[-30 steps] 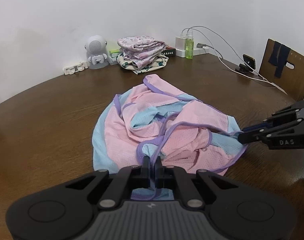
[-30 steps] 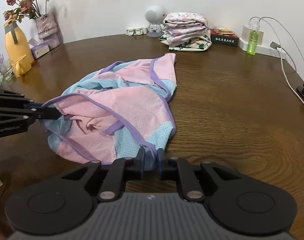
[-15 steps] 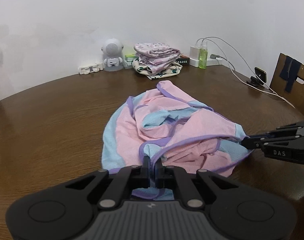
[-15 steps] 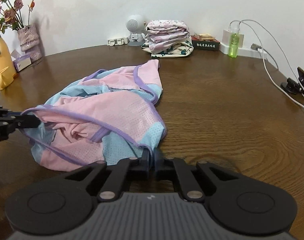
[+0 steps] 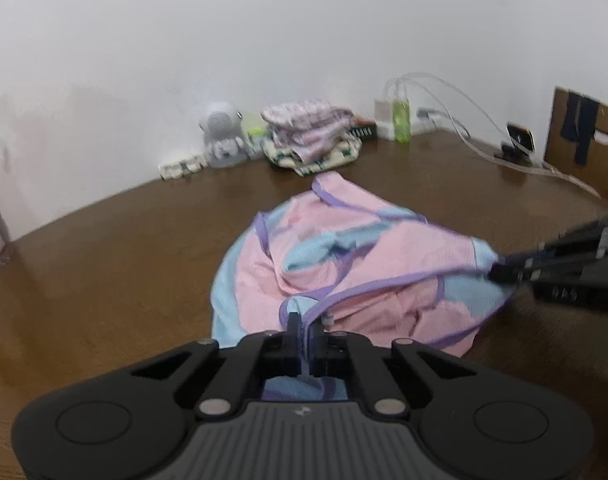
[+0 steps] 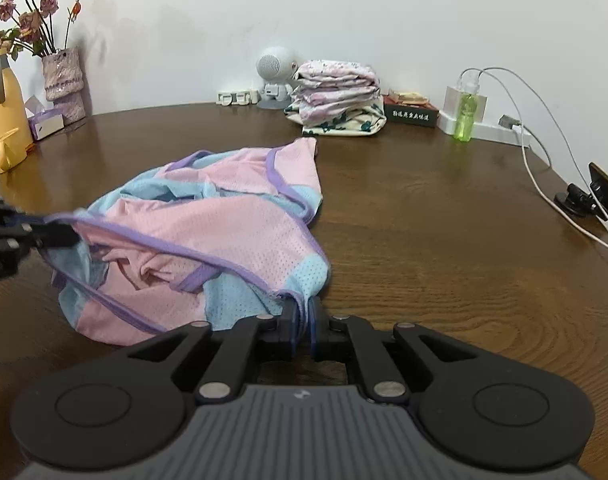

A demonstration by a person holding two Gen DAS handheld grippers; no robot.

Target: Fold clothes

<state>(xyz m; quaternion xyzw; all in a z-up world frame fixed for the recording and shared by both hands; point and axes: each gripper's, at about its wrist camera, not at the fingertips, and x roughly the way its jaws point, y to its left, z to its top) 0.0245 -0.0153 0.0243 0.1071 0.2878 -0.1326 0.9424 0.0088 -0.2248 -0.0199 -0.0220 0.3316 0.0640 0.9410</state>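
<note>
A pink and light-blue mesh garment (image 5: 384, 272) (image 6: 223, 232) with purple trim lies crumpled on the brown table (image 6: 444, 240). My left gripper (image 5: 304, 320) is shut on its purple-edged hem, and blue cloth hangs under the fingers. It also shows at the left edge of the right wrist view (image 6: 63, 236). My right gripper (image 6: 302, 306) pinches a blue corner of the same hem, and its jaws are opening slightly with the cloth still between them. Its tip enters from the right in the left wrist view (image 5: 498, 274). The hem runs taut between the two grippers.
At the back by the wall are a stack of folded clothes (image 6: 338, 96), a white robot figure (image 6: 273, 76), a green bottle (image 6: 466, 114) and charger cables. A phone on a stand (image 6: 600, 192) is at the right. A flower vase (image 6: 63, 80) and yellow jug (image 6: 1, 120) stand left.
Both grippers have tipped upward while keeping hold of the hem. The near edge of the garment now stretches tauter between them and is raised off the table.
</note>
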